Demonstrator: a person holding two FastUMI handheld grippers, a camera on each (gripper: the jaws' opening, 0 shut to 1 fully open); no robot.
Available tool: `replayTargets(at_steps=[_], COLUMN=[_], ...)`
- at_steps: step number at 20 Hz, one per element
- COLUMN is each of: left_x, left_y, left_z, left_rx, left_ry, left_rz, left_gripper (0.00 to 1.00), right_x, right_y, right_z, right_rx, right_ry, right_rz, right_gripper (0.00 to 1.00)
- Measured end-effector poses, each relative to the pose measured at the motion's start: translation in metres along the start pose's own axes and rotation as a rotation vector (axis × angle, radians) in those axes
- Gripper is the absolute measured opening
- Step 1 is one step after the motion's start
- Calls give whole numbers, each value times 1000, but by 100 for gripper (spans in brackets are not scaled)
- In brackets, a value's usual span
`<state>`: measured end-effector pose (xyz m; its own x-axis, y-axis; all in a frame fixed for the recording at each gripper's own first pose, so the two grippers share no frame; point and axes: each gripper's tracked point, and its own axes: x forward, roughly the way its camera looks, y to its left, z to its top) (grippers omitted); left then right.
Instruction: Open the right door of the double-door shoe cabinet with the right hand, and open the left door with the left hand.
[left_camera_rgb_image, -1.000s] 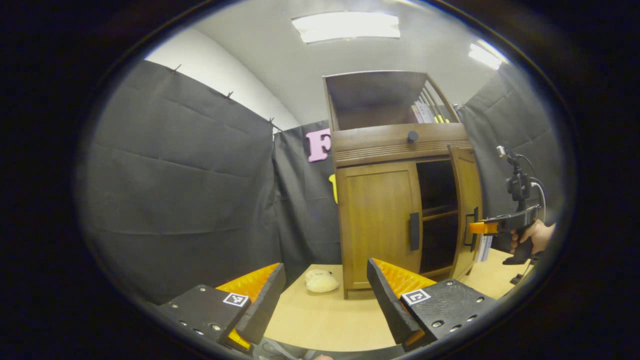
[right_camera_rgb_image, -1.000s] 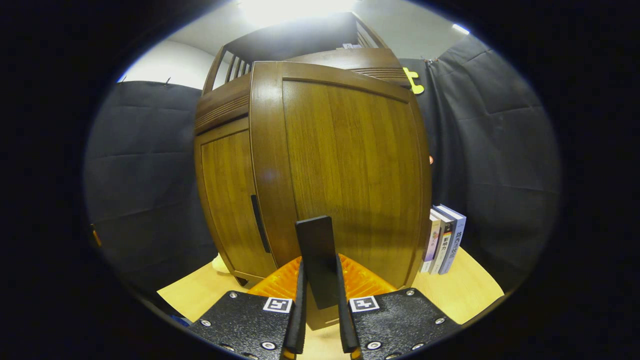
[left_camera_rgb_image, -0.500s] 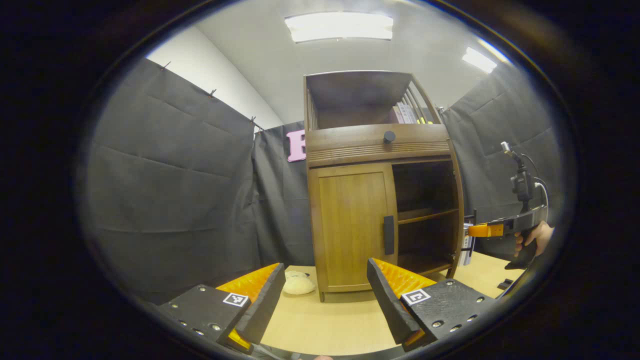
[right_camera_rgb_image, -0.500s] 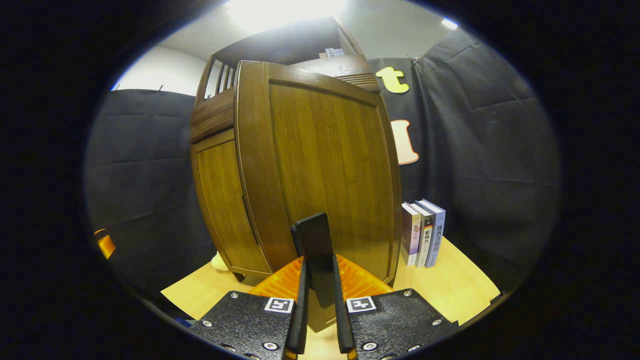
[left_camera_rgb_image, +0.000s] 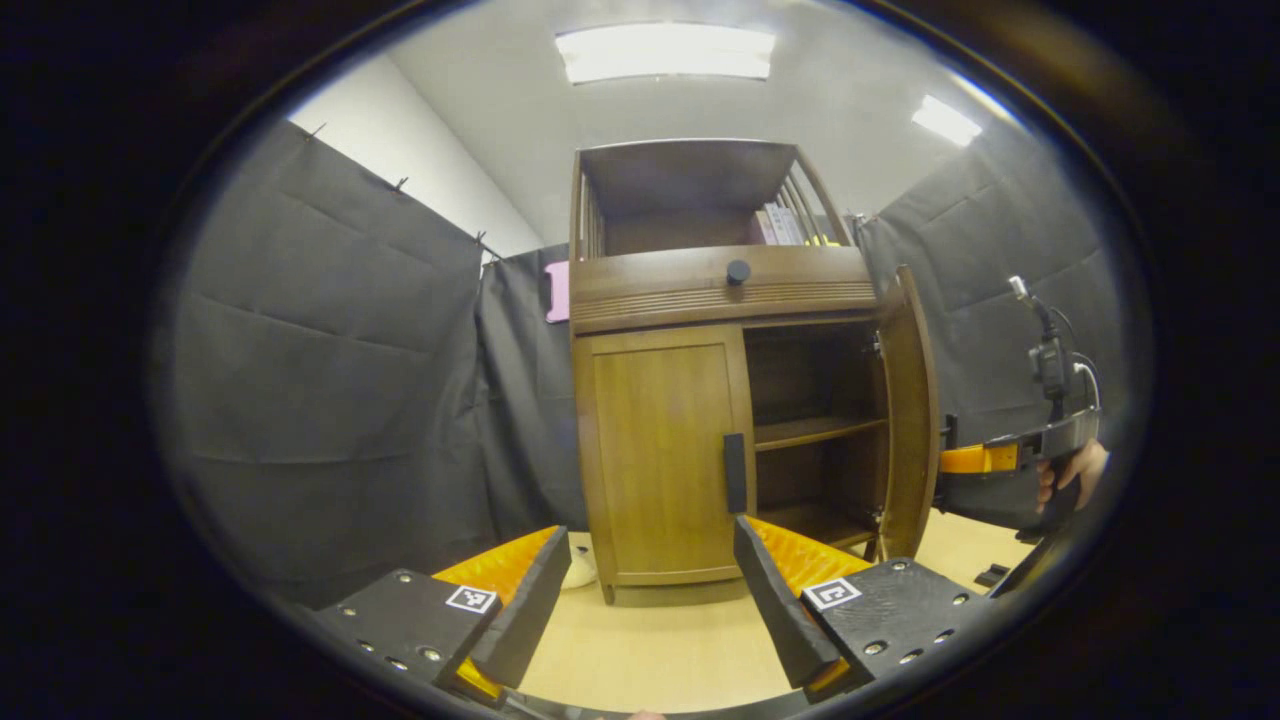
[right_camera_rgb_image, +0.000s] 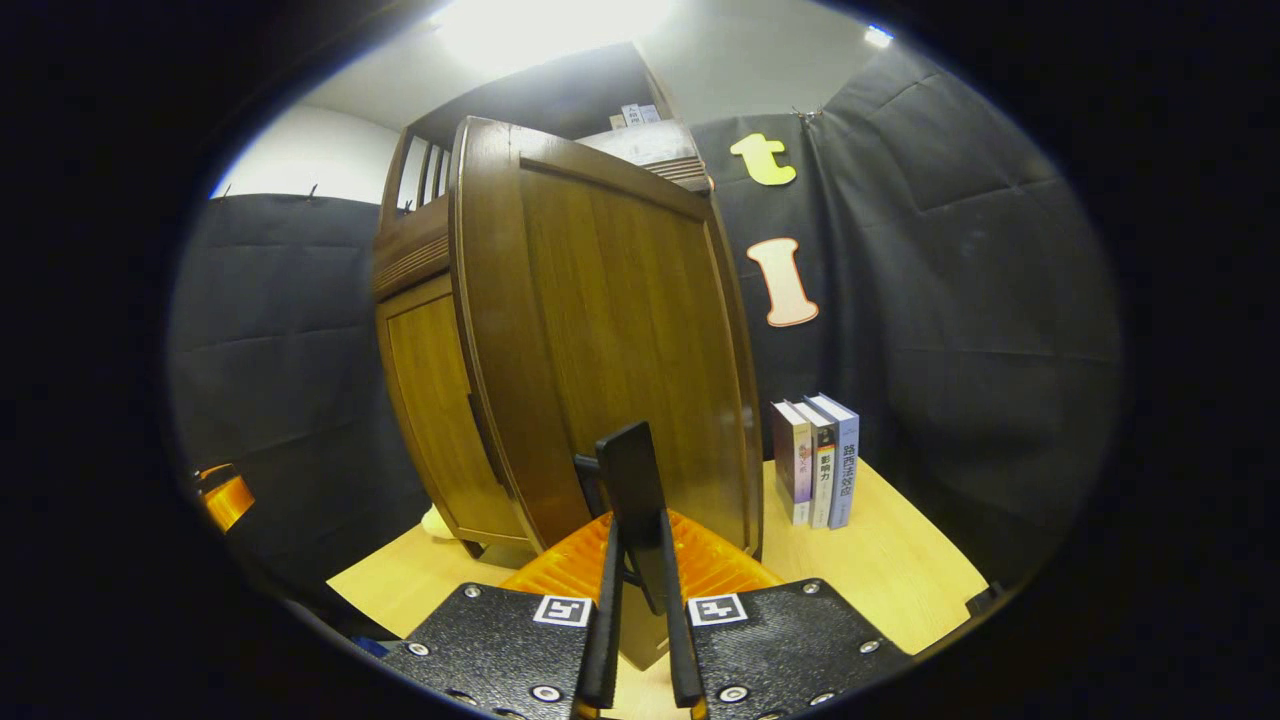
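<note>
Nothing here reads as plain words from where I stand; the three books (right_camera_rgb_image: 820, 460) upright on the table beside the cabinet carry printed characters down their spines, too small to make out with any certainty; the left gripper (left_camera_rgb_image: 650, 535) bears a square black-and-white coded marker (left_camera_rgb_image: 471, 599) on each finger block; the right gripper (right_camera_rgb_image: 637, 540) bears the same kind of marker (right_camera_rgb_image: 561, 611) on each of its blocks; those are patterns, not letters.
</note>
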<state>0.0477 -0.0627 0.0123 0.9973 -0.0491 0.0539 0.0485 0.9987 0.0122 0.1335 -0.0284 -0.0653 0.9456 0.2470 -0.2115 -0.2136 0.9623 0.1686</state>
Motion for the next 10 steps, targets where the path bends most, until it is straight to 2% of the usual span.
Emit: replayTargets(at_steps=[6, 7, 8, 10], left_x=[16, 16, 18, 21], left_y=[-17, -19, -22, -27], left_z=[3, 4, 4, 7], left_rx=[11, 13, 13, 15], left_ry=[2, 0, 0, -4], left_rz=[-2, -1, -1, -3], left_gripper=[94, 94, 94, 94], right_x=[-15, -17, -17, -21], right_y=[-49, -58, -65, -79], right_z=[4, 5, 7, 7], right_rx=[-83, -92, -93, -74], right_ry=[-21, -24, -28, -33], right_rz=[-80, -91, -102, -114], right_gripper=[16, 18, 16, 17])
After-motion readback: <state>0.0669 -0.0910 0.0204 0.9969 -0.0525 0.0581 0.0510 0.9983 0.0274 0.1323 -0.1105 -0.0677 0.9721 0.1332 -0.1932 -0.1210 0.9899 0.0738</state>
